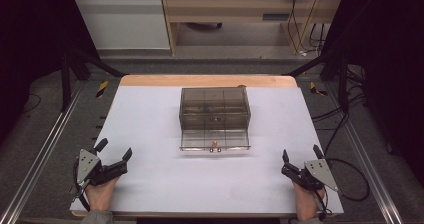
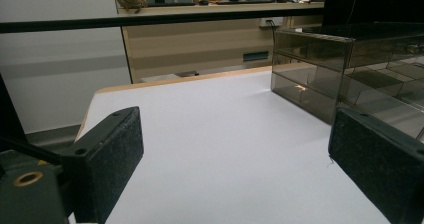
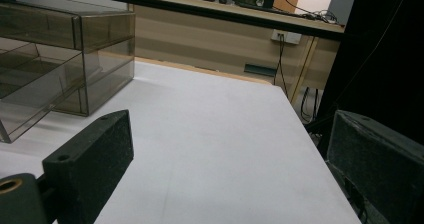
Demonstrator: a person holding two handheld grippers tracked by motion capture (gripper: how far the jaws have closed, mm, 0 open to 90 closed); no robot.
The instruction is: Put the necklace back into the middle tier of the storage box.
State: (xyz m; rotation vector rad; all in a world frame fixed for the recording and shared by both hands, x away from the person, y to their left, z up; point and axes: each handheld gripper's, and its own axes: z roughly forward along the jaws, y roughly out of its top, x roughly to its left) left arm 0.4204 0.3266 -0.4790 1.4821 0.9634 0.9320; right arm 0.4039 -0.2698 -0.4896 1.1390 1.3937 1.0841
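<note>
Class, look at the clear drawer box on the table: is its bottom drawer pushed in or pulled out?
Pulled out. In the high view the bottom drawer juts toward the person, past the front of the clear drawer box.

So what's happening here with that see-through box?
A person holds a gripper in each hand at the near corners of the table. The left gripper and right gripper are both open and hold nothing. The box sits in the middle, its bottom drawer pulled out toward the person. Nothing is touching it.
</note>
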